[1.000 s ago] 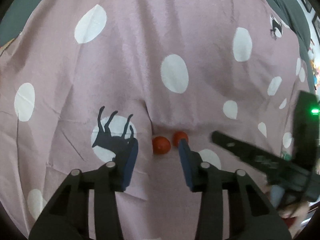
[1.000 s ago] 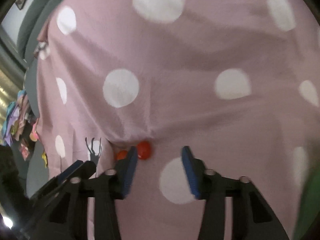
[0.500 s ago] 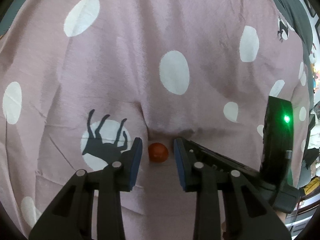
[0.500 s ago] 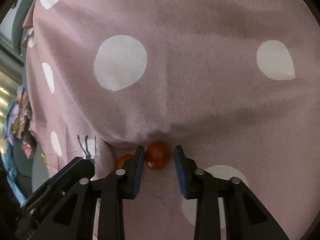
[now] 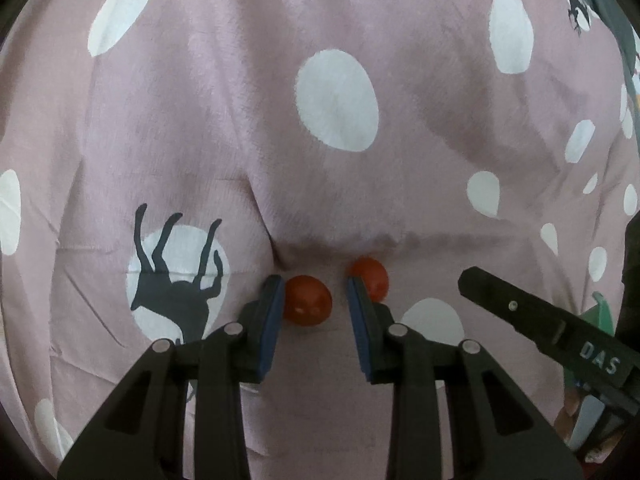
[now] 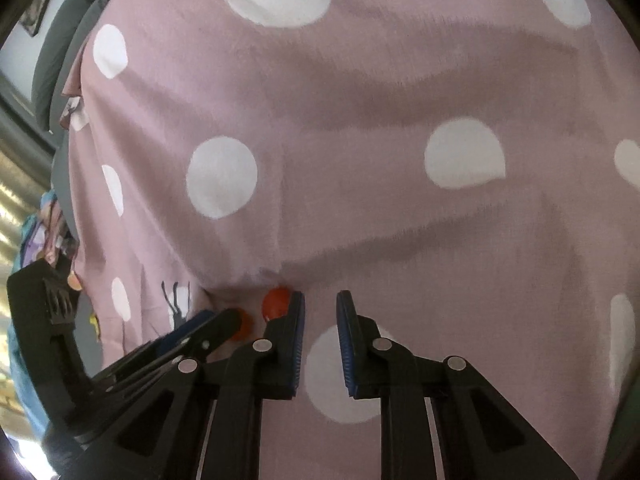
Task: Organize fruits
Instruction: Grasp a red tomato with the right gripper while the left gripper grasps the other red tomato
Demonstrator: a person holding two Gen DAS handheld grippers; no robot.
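Two small red tomatoes lie in a dip of the pink polka-dot cloth (image 5: 280, 120). In the left wrist view the near tomato (image 5: 308, 300) sits between the tips of my left gripper (image 5: 314, 300), touching the left pad, with a gap on the right. The second tomato (image 5: 370, 278) lies just beyond the right finger. In the right wrist view my right gripper (image 6: 320, 312) is open and empty. One tomato (image 6: 276, 302) sits just left of its left finger; the other (image 6: 244, 326) is partly hidden behind my left gripper's fingers (image 6: 192, 336).
My right gripper's fingers (image 5: 540, 320) reach in from the right of the left wrist view. A deer print (image 5: 176, 280) marks the cloth to the left. Something green (image 5: 600, 312) shows at the right edge. Grey bedding (image 6: 64, 40) lies at the far left.
My right gripper pulled back and right off the tomato it had straddled, narrowing a little. My left gripper widened slightly around the near tomato, and the second tomato is visible again.
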